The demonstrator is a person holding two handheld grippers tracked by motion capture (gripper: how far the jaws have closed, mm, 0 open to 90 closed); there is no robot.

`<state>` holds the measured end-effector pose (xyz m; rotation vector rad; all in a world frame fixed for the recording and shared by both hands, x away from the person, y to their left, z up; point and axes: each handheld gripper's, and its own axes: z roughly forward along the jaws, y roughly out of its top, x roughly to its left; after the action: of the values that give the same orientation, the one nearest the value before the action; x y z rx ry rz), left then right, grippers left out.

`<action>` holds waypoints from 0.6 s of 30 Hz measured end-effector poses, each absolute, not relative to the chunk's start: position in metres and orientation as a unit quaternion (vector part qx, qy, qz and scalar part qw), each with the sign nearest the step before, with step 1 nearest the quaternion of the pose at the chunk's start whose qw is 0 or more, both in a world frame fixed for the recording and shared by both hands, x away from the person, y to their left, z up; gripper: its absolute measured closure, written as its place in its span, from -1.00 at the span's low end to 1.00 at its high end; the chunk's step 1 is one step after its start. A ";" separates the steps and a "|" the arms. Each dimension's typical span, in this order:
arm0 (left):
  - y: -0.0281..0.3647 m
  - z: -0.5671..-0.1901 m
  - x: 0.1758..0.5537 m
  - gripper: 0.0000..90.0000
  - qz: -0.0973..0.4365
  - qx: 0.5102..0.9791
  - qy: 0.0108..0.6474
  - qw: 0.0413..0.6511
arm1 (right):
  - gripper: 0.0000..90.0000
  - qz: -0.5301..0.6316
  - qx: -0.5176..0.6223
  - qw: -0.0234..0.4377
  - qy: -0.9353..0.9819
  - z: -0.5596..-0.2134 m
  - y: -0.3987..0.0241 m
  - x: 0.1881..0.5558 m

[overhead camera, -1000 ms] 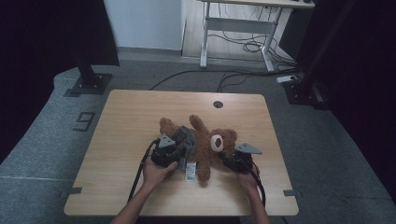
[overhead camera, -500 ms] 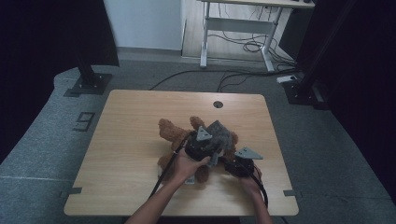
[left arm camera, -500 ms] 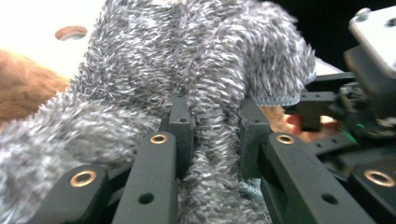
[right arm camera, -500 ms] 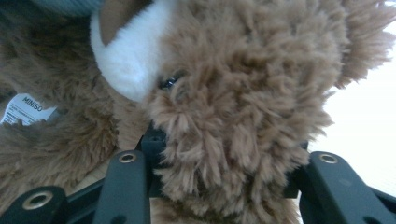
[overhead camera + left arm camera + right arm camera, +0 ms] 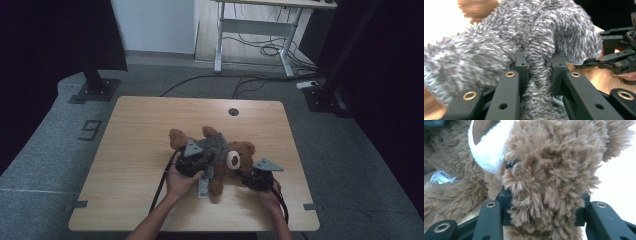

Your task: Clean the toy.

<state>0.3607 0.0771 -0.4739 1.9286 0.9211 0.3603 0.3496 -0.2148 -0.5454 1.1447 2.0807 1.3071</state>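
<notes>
Now | left gripper (image 5: 537,75): clamped on grey cloth (image 5: 524,37) | right gripper (image 5: 544,207): jaws gripping bear (image 5: 549,170) by the head | bear lies on table (image 5: 135,130)

Light wooden table (image 5: 140,145) with a round cable hole (image 5: 233,111) near its far edge. Grey carpet floor (image 5: 45,150) surrounds it. Black stand base (image 5: 95,90) sits at far left. A white-framed desk (image 5: 250,30) stands beyond, loose cables (image 5: 260,50) lying beneath it.
</notes>
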 end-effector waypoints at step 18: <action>0.157 -0.517 0.369 0.61 0.137 0.765 0.472 0.415 | 0.11 0.474 0.418 0.209 0.746 -0.546 -0.214 0.350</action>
<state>0.3692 0.1573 -0.5174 1.9222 1.1861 0.3446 0.3498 -0.2141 -0.5456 1.1617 2.0754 1.3192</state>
